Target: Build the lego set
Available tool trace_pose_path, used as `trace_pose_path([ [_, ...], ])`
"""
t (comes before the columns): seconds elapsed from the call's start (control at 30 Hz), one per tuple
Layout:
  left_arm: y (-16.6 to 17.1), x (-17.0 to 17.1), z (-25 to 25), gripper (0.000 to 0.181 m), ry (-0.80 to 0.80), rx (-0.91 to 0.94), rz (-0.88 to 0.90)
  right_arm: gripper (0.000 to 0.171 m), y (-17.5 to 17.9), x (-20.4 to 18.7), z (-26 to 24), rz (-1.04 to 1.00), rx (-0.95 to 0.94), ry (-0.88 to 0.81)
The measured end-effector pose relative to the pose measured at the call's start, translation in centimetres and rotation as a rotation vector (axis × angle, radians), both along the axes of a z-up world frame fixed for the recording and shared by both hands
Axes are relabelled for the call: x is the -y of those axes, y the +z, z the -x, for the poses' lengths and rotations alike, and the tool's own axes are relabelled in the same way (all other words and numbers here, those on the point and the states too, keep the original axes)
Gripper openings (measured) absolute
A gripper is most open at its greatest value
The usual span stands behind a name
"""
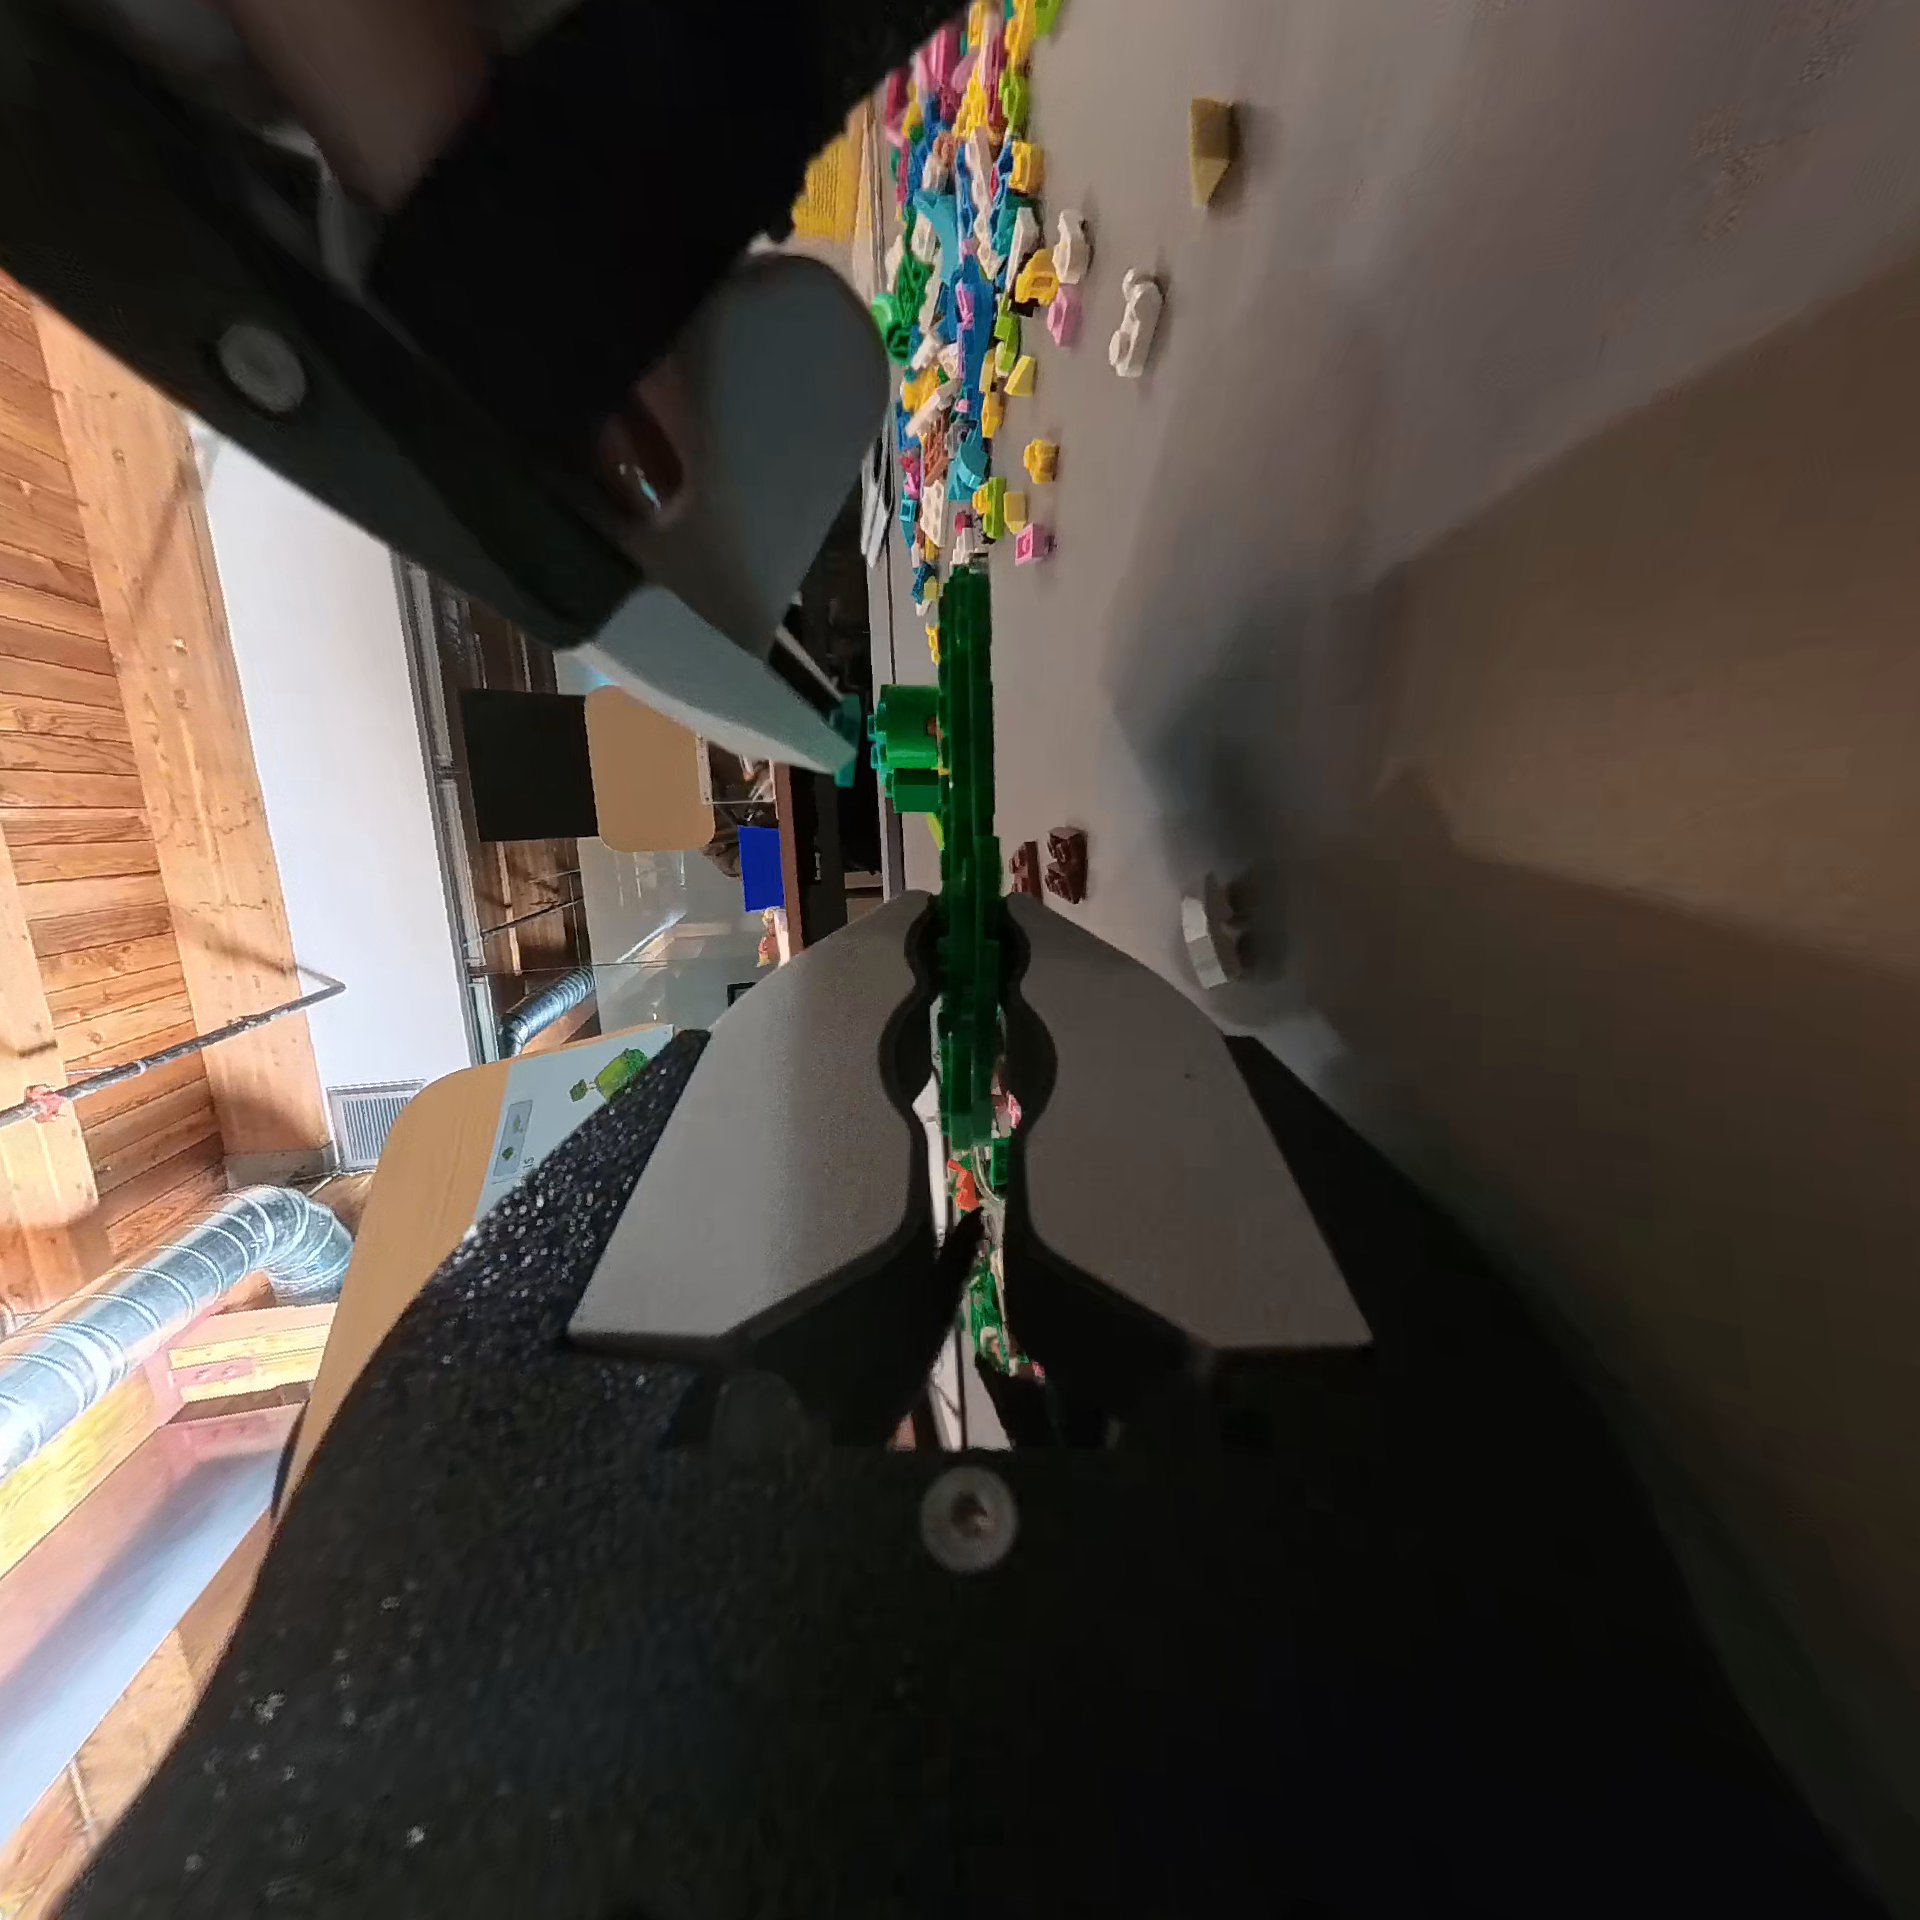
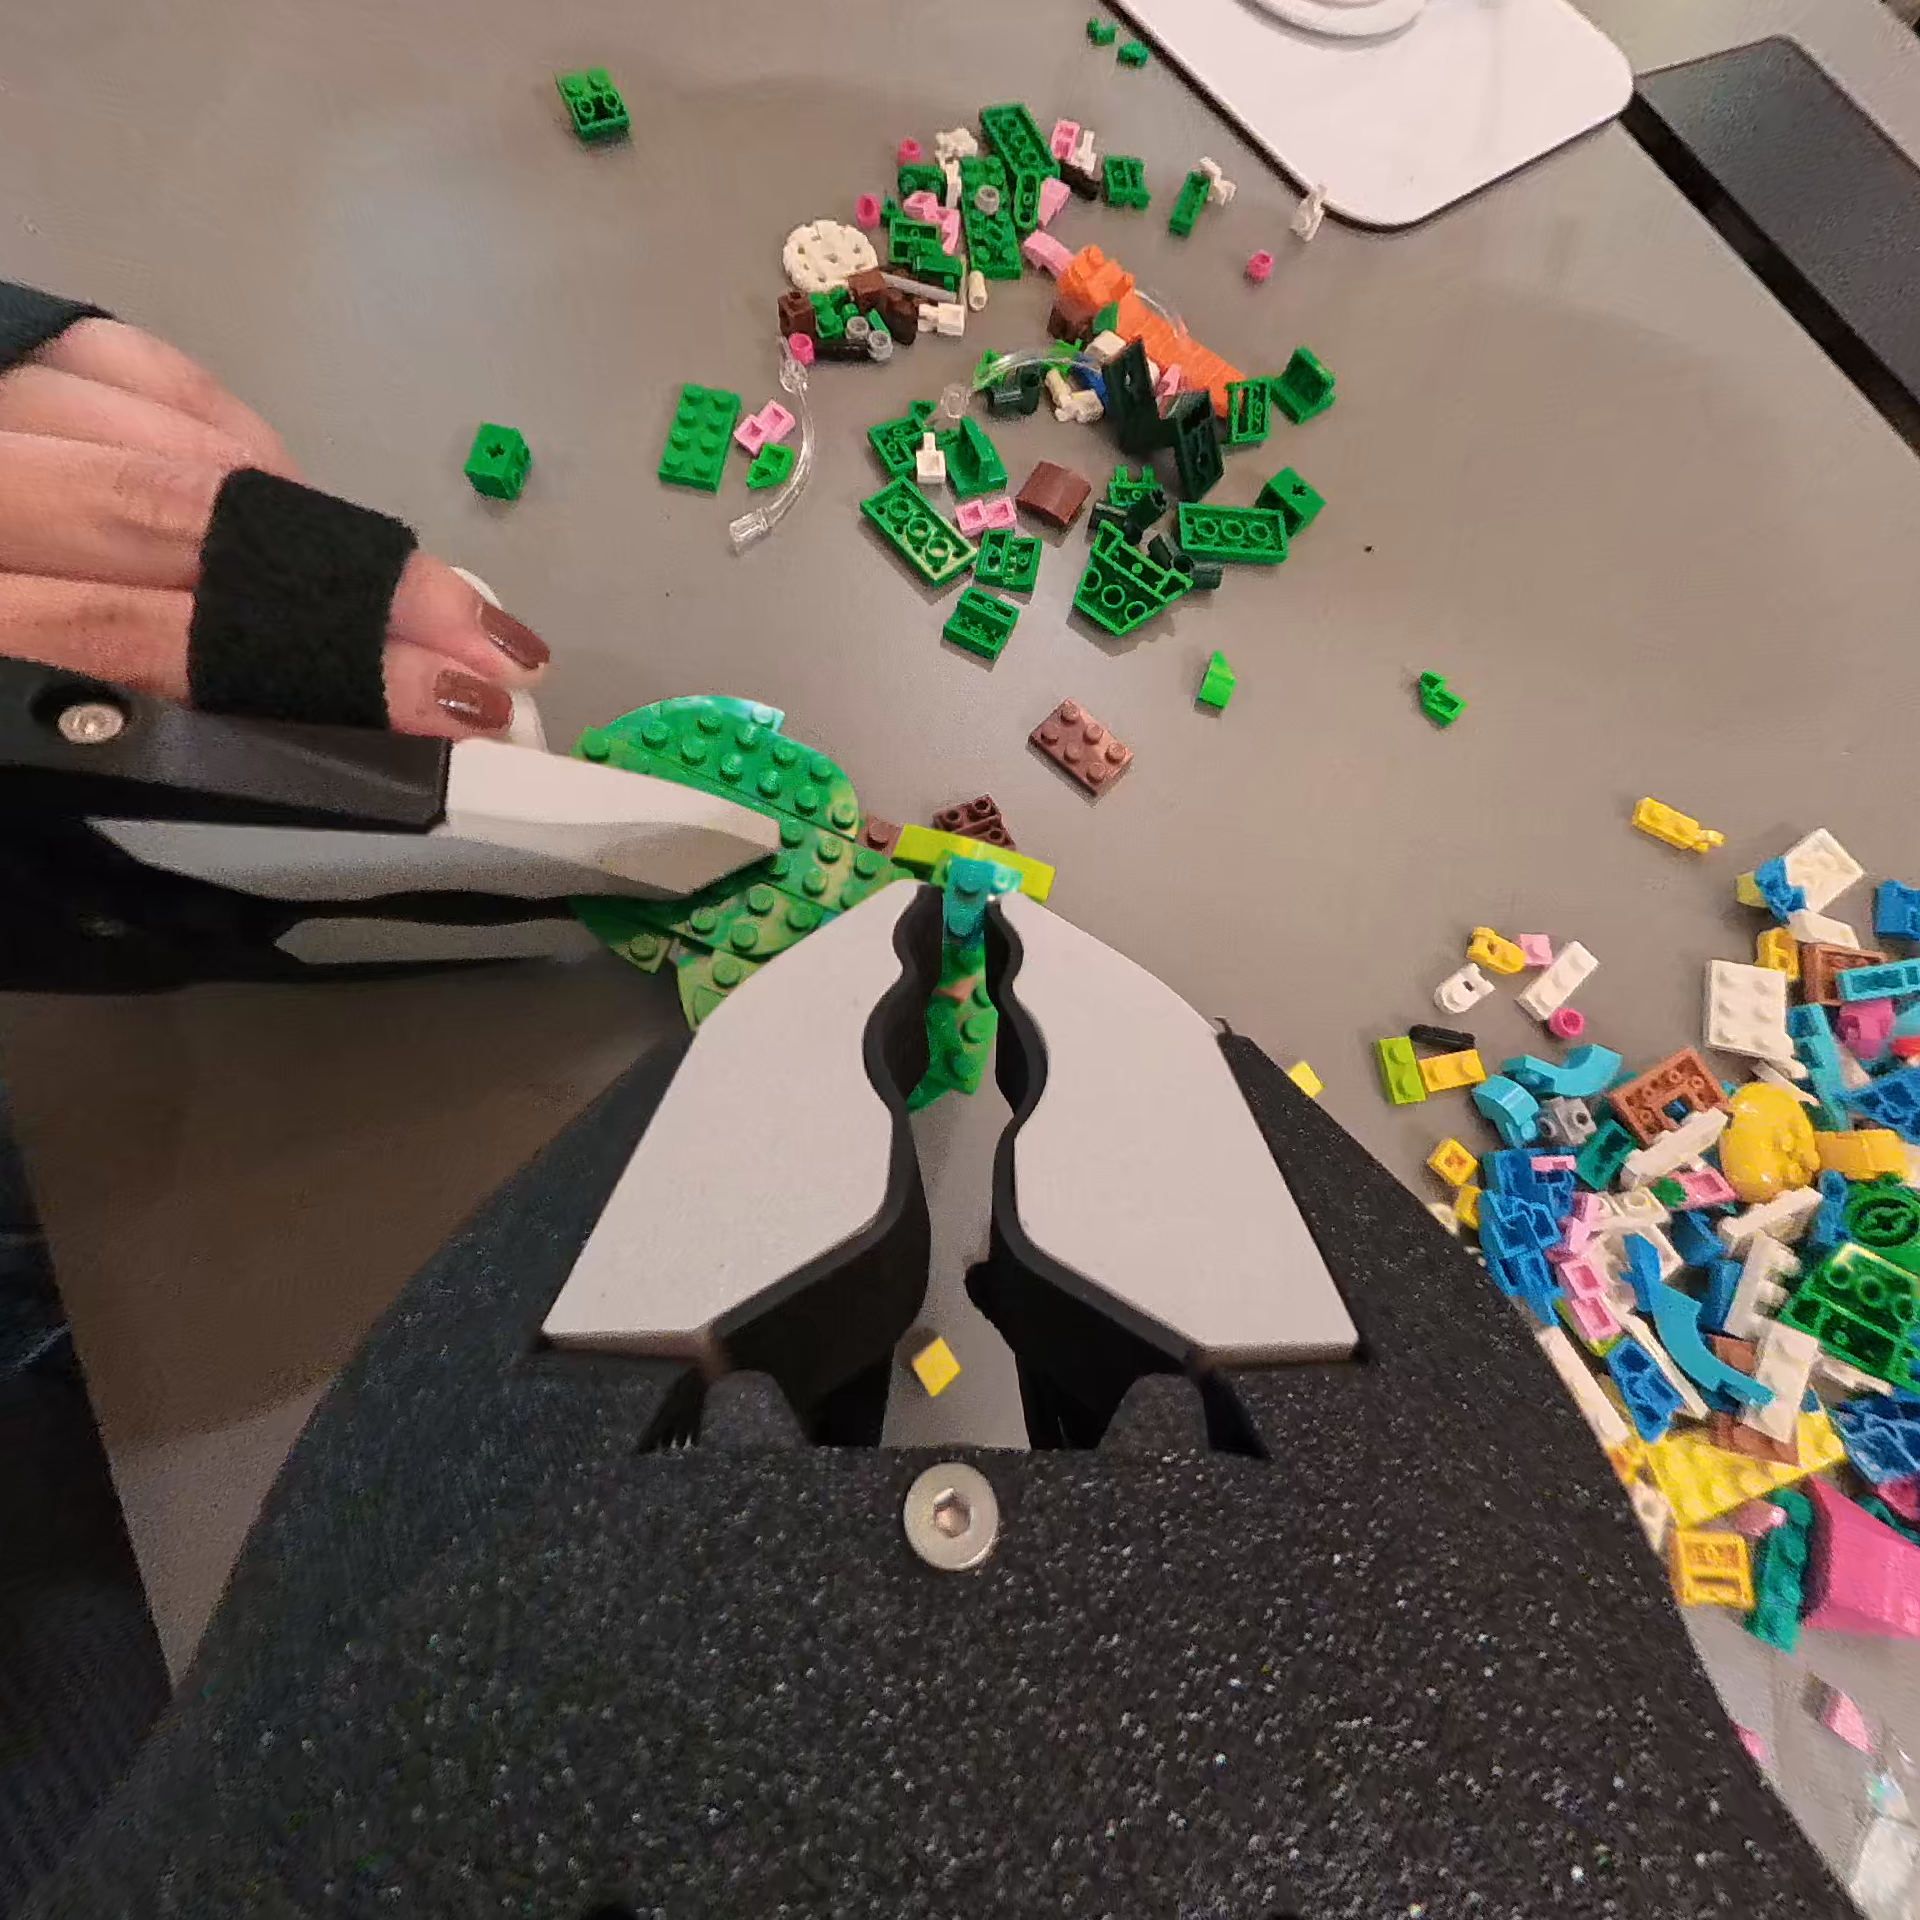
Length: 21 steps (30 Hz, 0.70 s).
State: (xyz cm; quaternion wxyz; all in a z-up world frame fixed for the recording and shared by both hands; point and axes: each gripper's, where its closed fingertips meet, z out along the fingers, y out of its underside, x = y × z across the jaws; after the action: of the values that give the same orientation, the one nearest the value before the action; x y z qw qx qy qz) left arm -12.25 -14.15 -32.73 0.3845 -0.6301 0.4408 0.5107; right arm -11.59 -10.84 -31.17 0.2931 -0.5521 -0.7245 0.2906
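Your left gripper (image 2: pixel 675 904) clamps the round green studded plate (image 2: pixel 727 769) from the left. Your right gripper (image 2: pixel 951 914) pinches a small teal piece (image 2: pixel 964 883) at its right edge. Loose green bricks (image 2: pixel 1039 468) lie behind on the grey table (image 2: pixel 312 260), mixed coloured bricks (image 2: pixel 1714 1195) to the right.

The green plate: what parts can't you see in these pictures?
- Left wrist view: the green plate is edge-on, so its studded top is hidden; the left gripper covers its near end.
- Right wrist view: the right gripper hides most of the teal piece.
- Its seating is unclear.

Grey table (image 2: pixel 312 260), white flat base (image 2: pixel 1455 114) at its far edge, wooden plank wall (image 1: pixel 114 831), silver flexible duct (image 1: pixel 156 1309), floor vent (image 1: pixel 374 1122)
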Motion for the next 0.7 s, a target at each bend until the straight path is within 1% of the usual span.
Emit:
trace_pose_path([
  [0.27, -0.07, -0.01, -0.04, 0.008, 0.001, -0.030, 0.003, 0.007, -0.49, -0.02, 0.29, 0.013, 0.060, -0.021],
  [0.5, -0.21, -0.03, 0.00, 0.008, 0.004, -0.040, 0.012, 0.011, -0.80, 0.00, 0.37, 0.012, 0.093, -0.022],
  [0.6, -0.22, -0.03, 0.01, 0.008, 0.004, -0.038, 0.012, 0.016, -0.78, 0.20, 0.33, 0.019, 0.096, -0.012],
  [0.7, -0.05, 0.00, 0.01, 0.008, 0.002, -0.024, 0.002, 0.026, -0.44, 0.35, 0.13, 0.019, 0.083, 0.016],
])
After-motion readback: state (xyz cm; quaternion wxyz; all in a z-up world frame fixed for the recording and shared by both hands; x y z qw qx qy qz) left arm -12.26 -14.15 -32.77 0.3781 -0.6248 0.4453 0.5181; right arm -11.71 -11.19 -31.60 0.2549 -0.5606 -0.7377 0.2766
